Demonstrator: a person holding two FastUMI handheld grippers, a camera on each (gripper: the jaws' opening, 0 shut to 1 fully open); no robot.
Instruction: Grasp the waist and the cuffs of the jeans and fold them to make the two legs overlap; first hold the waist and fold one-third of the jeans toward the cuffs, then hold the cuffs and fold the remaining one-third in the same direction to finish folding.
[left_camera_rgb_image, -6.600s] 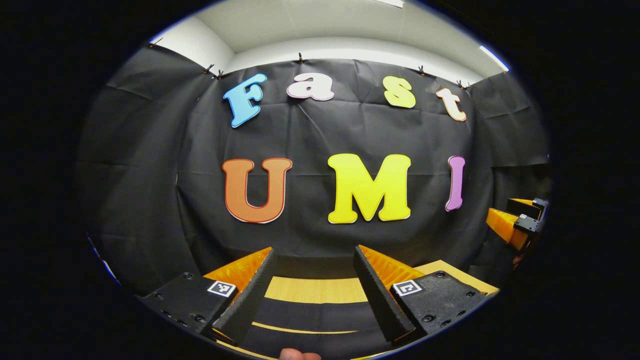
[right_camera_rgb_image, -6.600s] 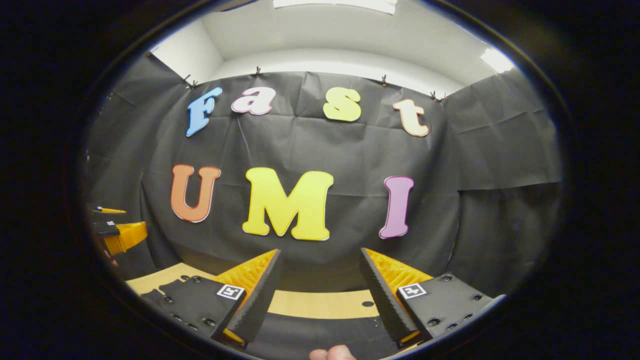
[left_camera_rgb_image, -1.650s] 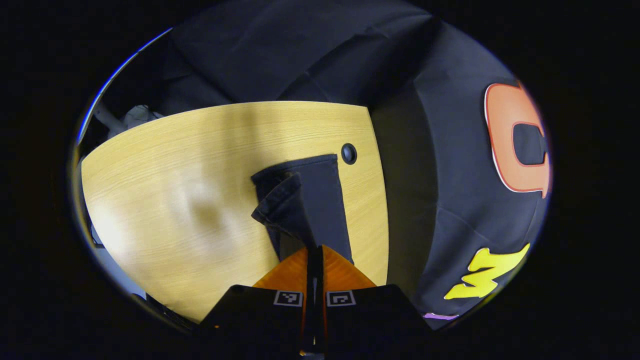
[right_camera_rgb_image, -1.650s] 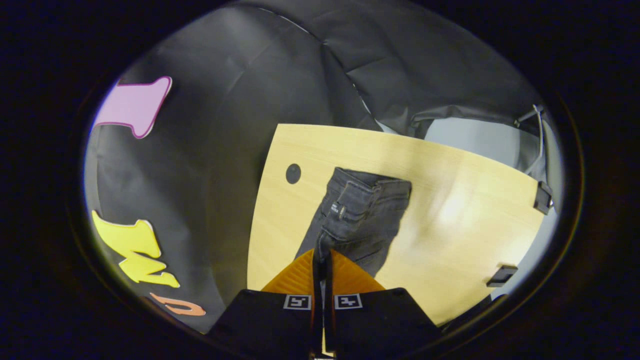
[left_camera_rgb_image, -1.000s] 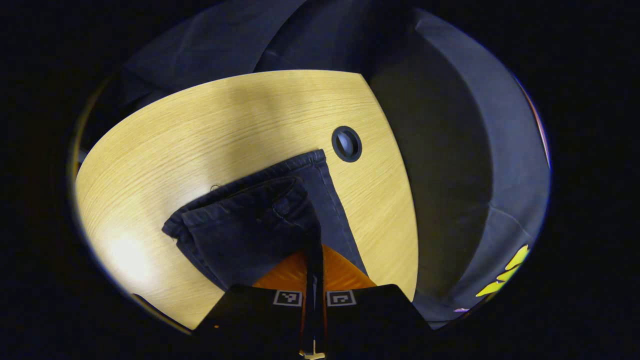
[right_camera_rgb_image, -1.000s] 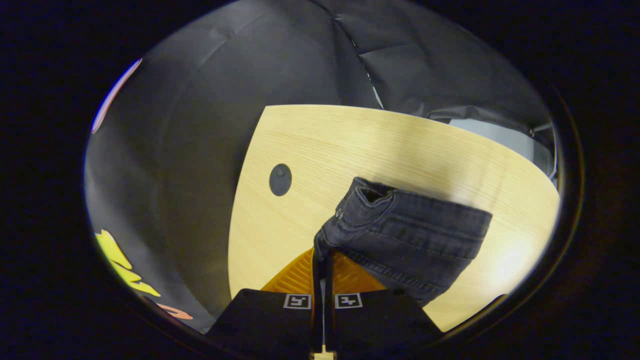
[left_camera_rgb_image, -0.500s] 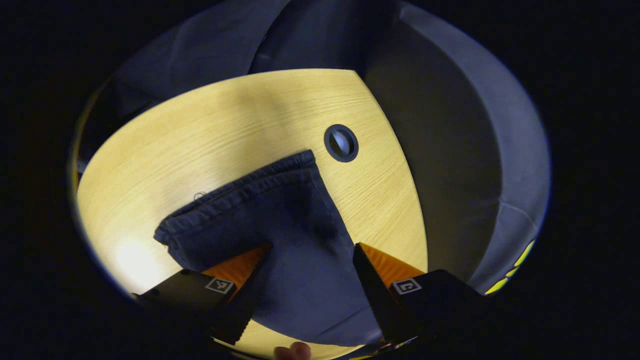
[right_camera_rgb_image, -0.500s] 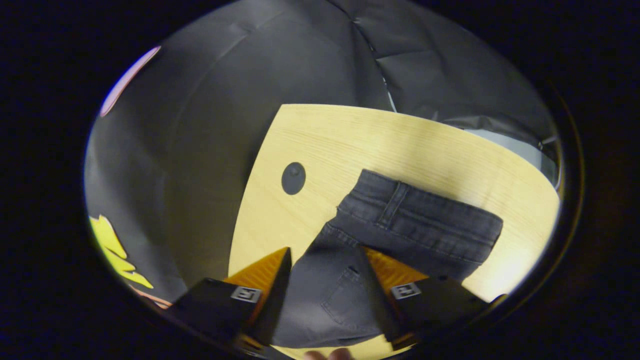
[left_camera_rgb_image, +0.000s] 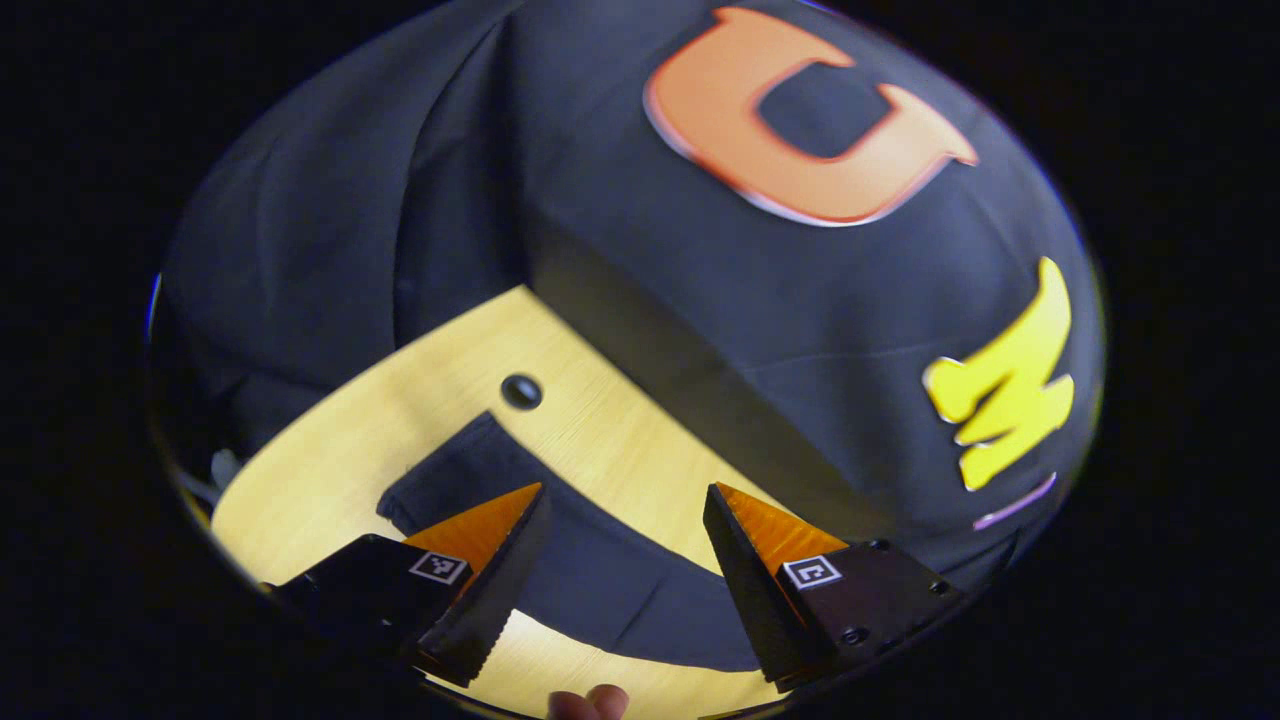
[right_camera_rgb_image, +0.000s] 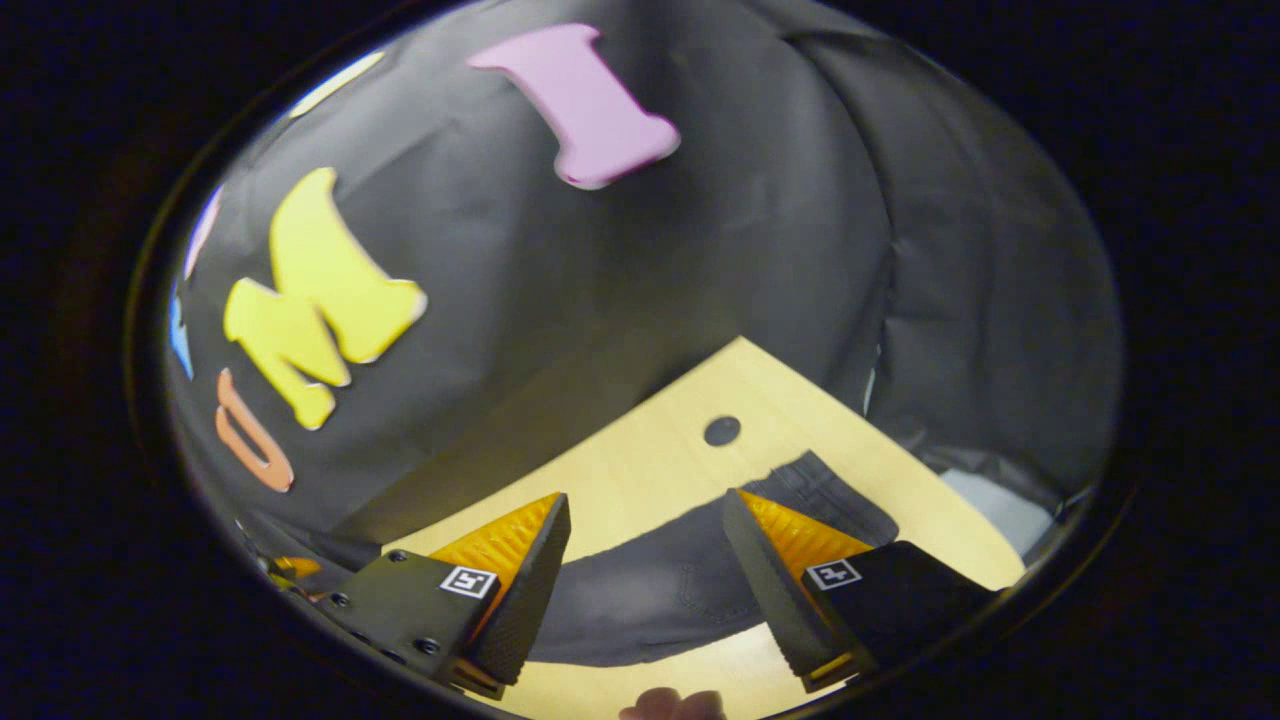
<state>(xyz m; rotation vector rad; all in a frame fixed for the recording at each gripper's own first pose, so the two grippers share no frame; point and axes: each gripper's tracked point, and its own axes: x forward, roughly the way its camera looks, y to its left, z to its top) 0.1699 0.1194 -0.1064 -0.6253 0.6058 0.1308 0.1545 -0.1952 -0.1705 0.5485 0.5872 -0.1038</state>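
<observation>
Left claw (left_camera_rgb_image: 625, 490) agape — jeans (left_camera_rgb_image: 610, 590) below | right claw (right_camera_rgb_image: 645, 500) agape — jeans beneath, on table (right_camera_rgb_image: 650, 465)

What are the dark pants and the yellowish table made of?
The dark grey jeans look like denim: matte woven cloth with stitched seams and a pocket outline. The pale yellow table looks like wood or a wood-look laminate: fine straight grain lines, smooth and slightly shiny.

The dark jeans (left_camera_rgb_image: 610, 590) lie flat on the wooden surface (left_camera_rgb_image: 610, 440), folded lengthwise into one long strip with the legs overlapping. The cuffs (left_camera_rgb_image: 450, 470) end near a far corner, just beside a round hole (left_camera_rgb_image: 521, 391); the waist (right_camera_rgb_image: 830, 500) ends near another corner.
</observation>
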